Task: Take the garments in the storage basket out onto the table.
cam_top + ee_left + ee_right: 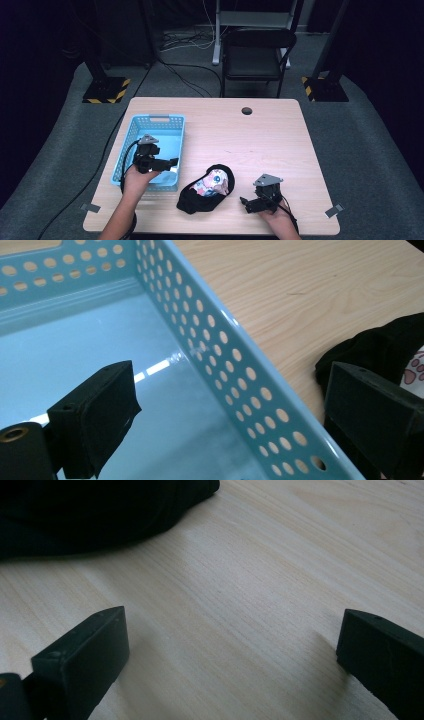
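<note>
Landmark = basket.

Table (280, 145), light wood, carries everything. Wide bare wood on the side of the basket (131, 131) toward the R hand, and beyond it up to the round hole (246, 110) near the far edge.

Basket: pale blue, perforated walls, at table's left part, nothing in it. Floor glossy in L gripper view.

Cloth bundle (207, 187): black fabric w/ a patterned paw-print piece on top, just beside the basket's near corner on the R-hand side, apart from the wall. Lies between the two tools.

L gripper (167, 163): over the basket's near end, jaws wide apart, nothing between them, touching nothing. L gripper view (230, 415): one jaw hangs inside above the basket floor, the other outside over the cloth; the perforated wall runs between them w/o contact.

R gripper (250, 204): well apart from the basket, past the cloth, near table's front edge. Jaws wide apart, nothing held. R gripper view (232, 652): bare wood between jaws, black cloth edge ahead at top left, not touched.

High view gives whole layout; L gripper view adds paw print detail at cloth edge (415, 371).
</note>
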### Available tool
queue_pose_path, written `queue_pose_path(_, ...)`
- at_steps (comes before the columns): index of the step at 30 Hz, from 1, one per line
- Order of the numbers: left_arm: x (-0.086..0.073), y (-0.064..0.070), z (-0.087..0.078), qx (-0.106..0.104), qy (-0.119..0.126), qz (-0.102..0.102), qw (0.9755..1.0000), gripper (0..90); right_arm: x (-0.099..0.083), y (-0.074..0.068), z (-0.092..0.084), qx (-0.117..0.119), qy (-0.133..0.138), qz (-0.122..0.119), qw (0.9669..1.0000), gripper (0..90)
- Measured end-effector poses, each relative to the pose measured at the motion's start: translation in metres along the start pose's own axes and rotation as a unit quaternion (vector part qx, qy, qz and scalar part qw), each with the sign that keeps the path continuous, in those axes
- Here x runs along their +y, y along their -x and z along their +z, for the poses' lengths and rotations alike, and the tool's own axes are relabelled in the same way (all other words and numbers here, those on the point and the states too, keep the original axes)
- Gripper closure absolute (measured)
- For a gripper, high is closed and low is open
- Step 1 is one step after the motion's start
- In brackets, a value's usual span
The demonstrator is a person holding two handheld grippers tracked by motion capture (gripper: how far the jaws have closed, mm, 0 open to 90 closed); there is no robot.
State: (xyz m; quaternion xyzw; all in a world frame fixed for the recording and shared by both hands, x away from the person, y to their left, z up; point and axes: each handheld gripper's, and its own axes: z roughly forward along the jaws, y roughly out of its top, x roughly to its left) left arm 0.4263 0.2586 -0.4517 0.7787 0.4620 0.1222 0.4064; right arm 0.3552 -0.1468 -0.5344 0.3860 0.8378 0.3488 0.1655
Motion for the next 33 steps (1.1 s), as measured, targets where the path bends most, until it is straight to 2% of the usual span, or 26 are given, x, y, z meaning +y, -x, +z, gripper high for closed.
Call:
queue_pose_path(20, -0.005, -0.023, -0.009, 0.01, 0.012, -0.039, 0.9991, 6.2, 0.0, 0.0, 0.0, 0.0, 0.0, 0.0, 1.0, 0.0)
queue_pose_path(28, -0.006, -0.03, -0.012, 0.02, 0.01, -0.041, 0.9989, 6.5, 0.0, 0.0, 0.0, 0.0, 0.0, 0.0, 1.0, 0.0)
queue_pose_path(31, -0.007, -0.032, -0.013, 0.02, 0.013, -0.048, 0.9985, 6.3, 0.0, 0.0, 0.0, 0.0, 0.0, 0.0, 1.0, 0.0)
queue_pose_path(33, -0.006, -0.032, -0.015, 0.021, 0.016, -0.043, 0.9987, 6.0, 0.0, 0.0, 0.0, 0.0, 0.0, 0.0, 1.0, 0.0)
